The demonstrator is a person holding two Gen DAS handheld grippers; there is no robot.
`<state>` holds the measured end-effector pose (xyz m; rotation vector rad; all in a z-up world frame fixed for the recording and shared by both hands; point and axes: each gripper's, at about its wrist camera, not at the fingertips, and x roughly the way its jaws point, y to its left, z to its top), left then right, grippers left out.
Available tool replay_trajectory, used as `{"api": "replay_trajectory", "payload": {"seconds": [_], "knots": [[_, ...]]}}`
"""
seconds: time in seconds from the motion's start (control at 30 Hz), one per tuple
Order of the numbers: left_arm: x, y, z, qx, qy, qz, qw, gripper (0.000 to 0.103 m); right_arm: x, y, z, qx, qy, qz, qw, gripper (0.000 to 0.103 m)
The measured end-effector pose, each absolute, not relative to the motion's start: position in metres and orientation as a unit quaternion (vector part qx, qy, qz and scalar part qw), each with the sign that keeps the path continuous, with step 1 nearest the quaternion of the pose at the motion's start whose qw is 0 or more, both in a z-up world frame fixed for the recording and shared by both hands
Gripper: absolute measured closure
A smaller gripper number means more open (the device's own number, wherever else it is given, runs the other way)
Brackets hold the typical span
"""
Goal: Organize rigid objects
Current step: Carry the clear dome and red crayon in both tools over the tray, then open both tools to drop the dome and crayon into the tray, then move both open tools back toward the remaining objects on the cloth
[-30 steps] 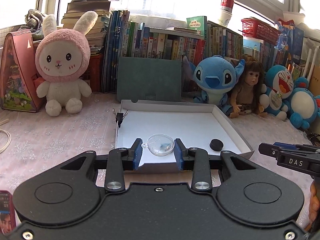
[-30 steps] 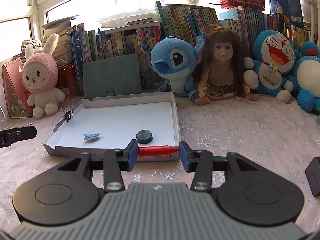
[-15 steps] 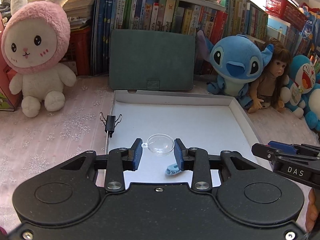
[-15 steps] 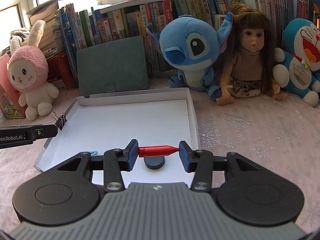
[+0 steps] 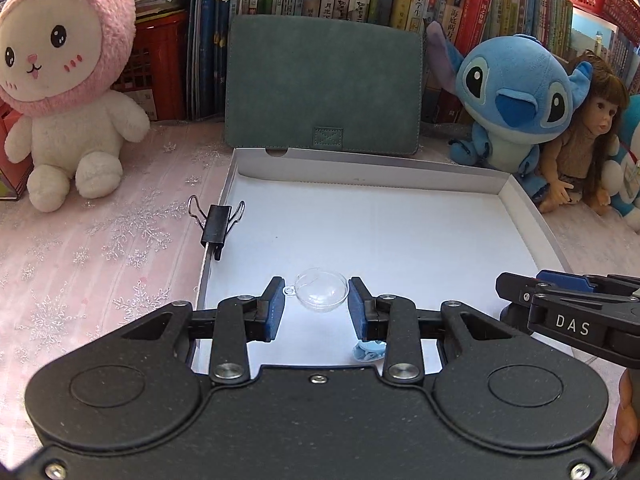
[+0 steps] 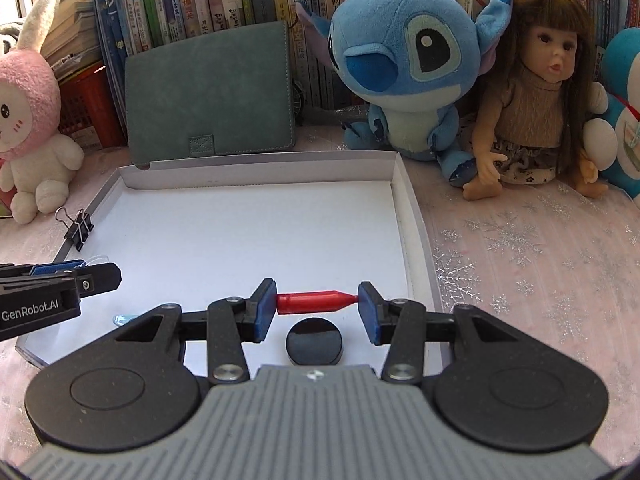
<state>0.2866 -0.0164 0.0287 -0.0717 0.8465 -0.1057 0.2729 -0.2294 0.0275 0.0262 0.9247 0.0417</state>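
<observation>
- Left claw (image 5: 316, 308): the blue pads stand either side of a clear plastic dome (image 5: 321, 295). The right pad touches the dome's rim; a small gap shows between the left pad and the dome's little tab, so whether the dome is gripped cannot be told.
- The dome sits above the near-left part of the white tray (image 5: 516, 196), over the tray floor.
- Light blue hair clip (image 5: 369, 351): lies on the tray floor at the near edge, just below the left claw's right finger and partly hidden by it.
- Right claw (image 6: 317, 305): closed on a red pen-like piece (image 6: 316, 302), held crosswise between the pads, blunt end on the left pad, narrow tip on the right pad.
- The red piece hangs over the near-right part of the tray, close to its right wall.
- Black disc (image 6: 315, 341): lies flat on the tray floor directly beneath the red piece, apart from it.
- Black binder clip (image 5: 216, 224): clamped on the tray's left wall, about midway along.
- The tray rests on the tabletop (image 6: 520, 264), with a green case (image 5: 324, 84) standing at its far edge.
</observation>
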Motion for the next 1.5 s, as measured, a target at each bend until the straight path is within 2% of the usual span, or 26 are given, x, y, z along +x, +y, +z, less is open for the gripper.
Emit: {"api": "replay_trajectory", "payload": {"seconds": [0.9,0.93,0.97,1.03,1.07,1.23,1.3,1.37,1.5], "knots": [[0.288,-0.033,0.006,0.007,0.393,-0.035,0.919,0.071,0.282,-0.228,0.011,-0.009,0.45,0.013,0.893,0.053],[0.288,-0.033,0.006,0.007,0.394,-0.034,0.919,0.071,0.282,-0.229,0.011,-0.008,0.45,0.014,0.893,0.053],[0.288,-0.033,0.007,0.005,0.394,-0.033,0.918,0.07,0.282,-0.23,0.011,-0.007,0.449,0.014,0.893,0.046],[0.289,-0.031,0.009,-0.004,0.401,-0.033,0.915,0.07,0.281,-0.232,0.012,0.0,0.449,0.011,0.893,0.045],[0.289,-0.03,0.011,-0.01,0.406,-0.033,0.913,0.069,0.281,-0.232,0.013,0.0,0.448,0.008,0.894,0.041],[0.278,-0.025,0.026,-0.02,0.389,-0.042,0.92,0.05,0.274,-0.234,0.024,-0.002,0.435,0.013,0.9,0.038],[0.27,-0.027,0.033,-0.005,0.373,-0.041,0.927,0.035,0.271,-0.234,0.029,-0.002,0.427,0.016,0.904,0.034],[0.261,-0.027,0.04,0.001,0.357,-0.04,0.933,0.026,0.266,-0.233,0.035,-0.002,0.418,0.017,0.908,0.029],[0.242,-0.025,0.049,-0.002,0.345,-0.047,0.937,0.021,0.251,-0.232,0.046,-0.007,0.395,0.028,0.918,0.022]]}}
